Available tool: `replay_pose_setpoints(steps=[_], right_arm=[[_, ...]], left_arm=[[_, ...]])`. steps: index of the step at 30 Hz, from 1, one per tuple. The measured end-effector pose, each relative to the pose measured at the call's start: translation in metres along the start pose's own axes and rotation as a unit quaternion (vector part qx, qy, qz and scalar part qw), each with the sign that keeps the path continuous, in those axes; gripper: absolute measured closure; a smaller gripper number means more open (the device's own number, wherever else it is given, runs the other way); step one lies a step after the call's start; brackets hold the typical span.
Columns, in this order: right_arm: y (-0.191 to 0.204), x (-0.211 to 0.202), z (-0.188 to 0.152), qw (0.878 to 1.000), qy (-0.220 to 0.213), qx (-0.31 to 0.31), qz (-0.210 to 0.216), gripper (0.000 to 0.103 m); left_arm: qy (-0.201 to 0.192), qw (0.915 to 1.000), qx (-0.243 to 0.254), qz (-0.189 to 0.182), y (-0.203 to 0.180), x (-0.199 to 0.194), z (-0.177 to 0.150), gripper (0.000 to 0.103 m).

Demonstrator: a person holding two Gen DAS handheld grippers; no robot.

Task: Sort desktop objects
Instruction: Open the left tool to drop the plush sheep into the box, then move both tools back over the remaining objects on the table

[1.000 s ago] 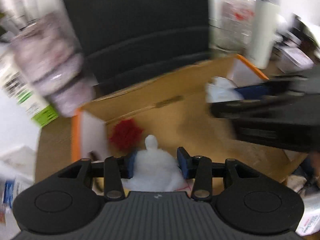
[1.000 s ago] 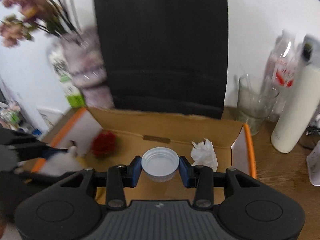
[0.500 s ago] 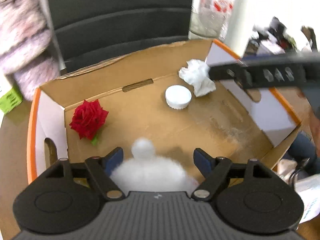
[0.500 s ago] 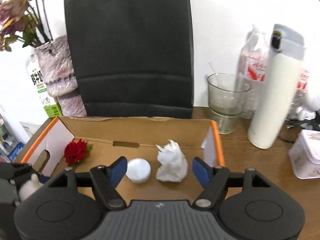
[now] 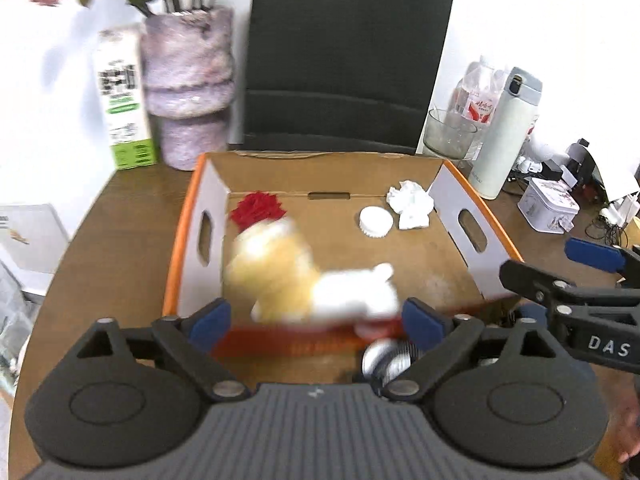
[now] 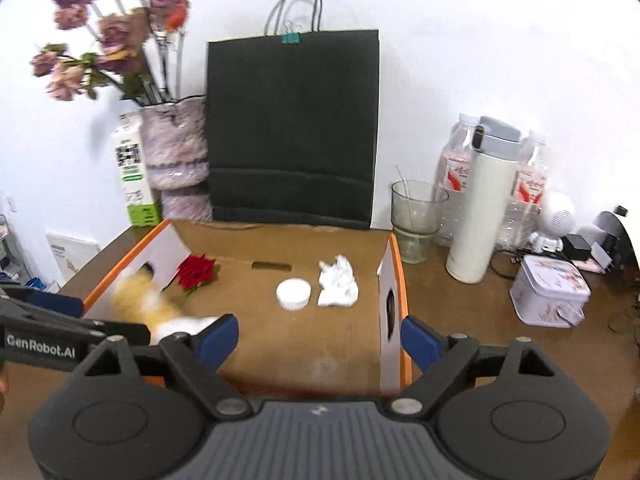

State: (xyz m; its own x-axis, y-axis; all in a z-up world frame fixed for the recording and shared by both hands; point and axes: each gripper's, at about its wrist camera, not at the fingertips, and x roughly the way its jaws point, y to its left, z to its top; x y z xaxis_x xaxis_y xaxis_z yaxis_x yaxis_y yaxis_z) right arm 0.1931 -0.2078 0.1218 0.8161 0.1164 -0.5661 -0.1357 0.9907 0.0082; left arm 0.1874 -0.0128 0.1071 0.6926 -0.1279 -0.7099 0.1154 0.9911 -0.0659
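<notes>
An open cardboard box (image 5: 180, 240) with orange rims holds a red rose (image 5: 256, 210), a white cap (image 5: 375, 221) and a crumpled tissue (image 5: 410, 204). A yellow and white plush toy (image 5: 304, 276), blurred, lies in the box's near left part. My left gripper (image 5: 316, 320) hangs just behind it, its jaws opening, the pads clear of the toy. In the right wrist view my right gripper (image 6: 320, 340) is over the box's near edge, its jaws opening and nothing between them. Ahead of it are the cap (image 6: 294, 294), tissue (image 6: 338, 284), rose (image 6: 196, 274) and plush toy (image 6: 160, 308).
Behind the box stand a black paper bag (image 6: 292, 128), a furry vase of dried flowers (image 6: 176, 160) and a milk carton (image 6: 134, 172). To its right are a glass (image 6: 416, 216), water bottles (image 6: 454, 184), a white flask (image 6: 480, 208) and a tin (image 6: 550, 296). A silvery object (image 5: 384, 360) lies under my left gripper.
Both grippers opened and pulled back from the box. The left one let go of the plush toy; the right one dropped the white cap beside the tissue.
</notes>
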Motion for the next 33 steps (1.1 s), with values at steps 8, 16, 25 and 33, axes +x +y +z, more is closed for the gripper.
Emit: replay_pose_setpoints(steps=[8,16,25,33], right_arm=[[0.010,-0.055,-0.074,1.000,-0.002,0.017,0.002,0.010],[0.030,-0.089,-0.131,1.000,-0.024,0.021,0.002,0.006],[0.029,-0.102,-0.176,1.000,-0.010,0.021,0.010,0.005],[0.031,-0.102,-0.196,1.000,0.002,0.008,0.013,0.005]], left_arm=[[-0.051,0.9976,0.010,0.047,-0.008,-0.044,-0.090,0.001],[-0.069,0.9970,0.006,0.036,-0.007,-0.065,-0.155,0.000],[-0.076,0.9948,0.054,0.040,-0.021,-0.068,-0.193,0.000],[-0.055,0.9961,0.059,0.036,-0.024,-0.055,-0.208,0.000]])
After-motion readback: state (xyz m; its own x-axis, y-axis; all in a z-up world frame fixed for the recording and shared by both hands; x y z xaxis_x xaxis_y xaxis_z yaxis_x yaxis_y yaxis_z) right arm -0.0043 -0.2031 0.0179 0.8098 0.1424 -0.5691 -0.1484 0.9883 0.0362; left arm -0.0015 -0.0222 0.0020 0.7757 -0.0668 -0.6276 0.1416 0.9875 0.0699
